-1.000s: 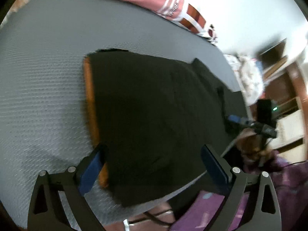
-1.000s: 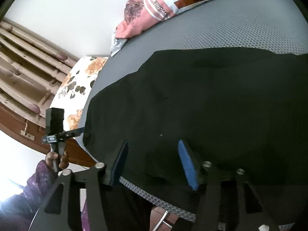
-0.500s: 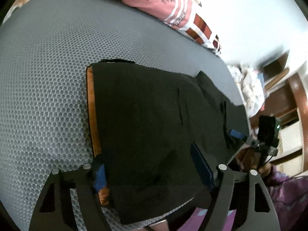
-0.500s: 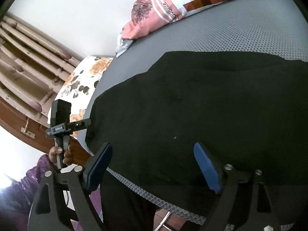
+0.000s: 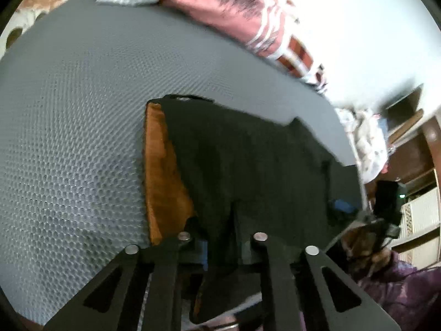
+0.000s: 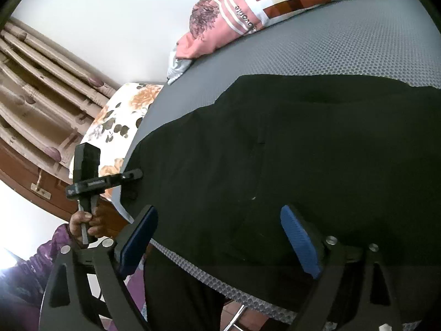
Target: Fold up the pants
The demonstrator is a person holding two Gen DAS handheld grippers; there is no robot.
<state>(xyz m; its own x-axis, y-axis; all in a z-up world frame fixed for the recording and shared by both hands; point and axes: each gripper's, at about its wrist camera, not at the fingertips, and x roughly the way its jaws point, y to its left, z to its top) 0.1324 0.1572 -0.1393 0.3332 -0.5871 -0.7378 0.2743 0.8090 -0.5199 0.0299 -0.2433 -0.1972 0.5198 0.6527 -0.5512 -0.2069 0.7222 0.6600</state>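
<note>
Black pants (image 5: 261, 165) lie flat on the grey mesh mattress (image 5: 69, 110), their orange waistband lining (image 5: 160, 171) turned up at the left end. My left gripper (image 5: 223, 248) is shut on the pants' near edge beside the waistband, and the cloth bunches between its pads. In the right wrist view the same pants (image 6: 303, 151) fill the middle, with the left gripper (image 6: 132, 184) at their left end. My right gripper (image 6: 220, 237) hovers over the near edge, jaws opening, blue pads wide apart, cloth below them but not pinched.
A pink patterned pillow (image 6: 234, 19) lies at the mattress's far side. A floral cushion (image 6: 118, 118) sits past the left end, with wooden slats behind it. A hand (image 6: 82, 223) in a purple sleeve holds the left gripper. The mattress's near edge (image 6: 209, 278) runs just below the right gripper.
The left jaws have closed on the pants' near edge and the orange lining now shows wider. The right jaws have spread further apart. Neither hand has shifted much.
</note>
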